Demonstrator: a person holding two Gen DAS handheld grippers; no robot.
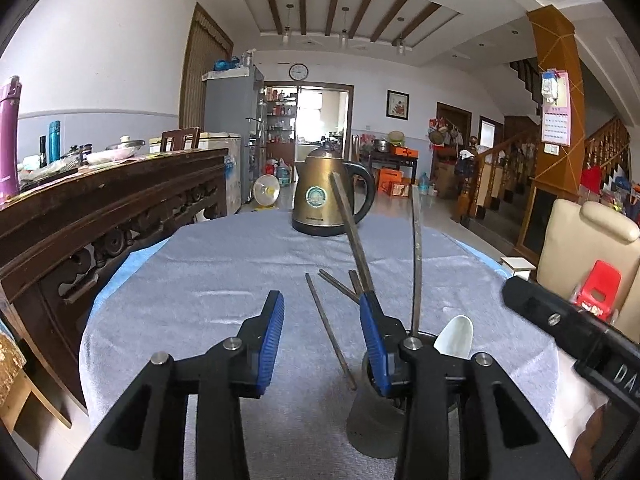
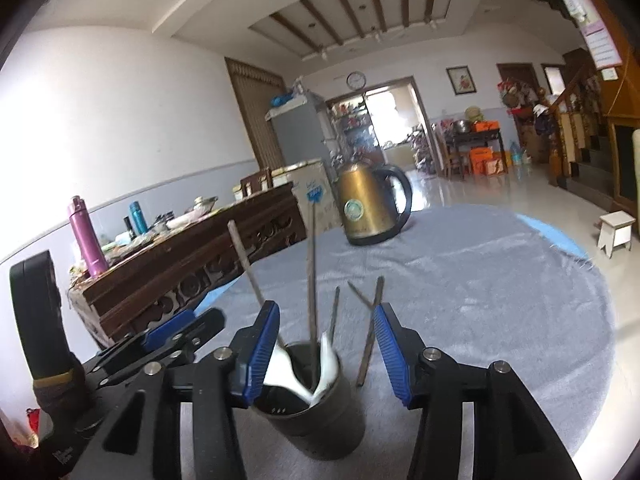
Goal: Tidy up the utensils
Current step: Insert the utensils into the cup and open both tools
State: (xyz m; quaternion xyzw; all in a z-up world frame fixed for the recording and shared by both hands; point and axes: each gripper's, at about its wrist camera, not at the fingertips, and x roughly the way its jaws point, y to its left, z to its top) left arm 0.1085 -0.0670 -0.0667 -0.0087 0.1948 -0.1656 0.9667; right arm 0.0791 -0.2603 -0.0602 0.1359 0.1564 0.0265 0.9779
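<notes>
A dark utensil cup [image 2: 316, 412] stands on the grey cloth, between and just below my right gripper's open fingers [image 2: 324, 348]. It holds white spoons [image 2: 326, 360] and upright chopsticks [image 2: 311, 276]. In the left wrist view the cup [image 1: 370, 420] sits at my left gripper's right finger, with a white spoon [image 1: 454, 338] and two chopsticks [image 1: 352, 228] standing in it. My left gripper [image 1: 322, 340] is open and empty. Loose chopsticks [image 1: 330, 330] lie on the cloth ahead; they also show in the right wrist view [image 2: 370, 332].
A gold electric kettle [image 1: 326, 194] stands at the far side of the round table [image 1: 200, 280]. A carved wooden sideboard [image 1: 100, 216] with bottles runs along the left. A cream chair [image 1: 588, 248] and small stool [image 2: 616, 232] are to the right.
</notes>
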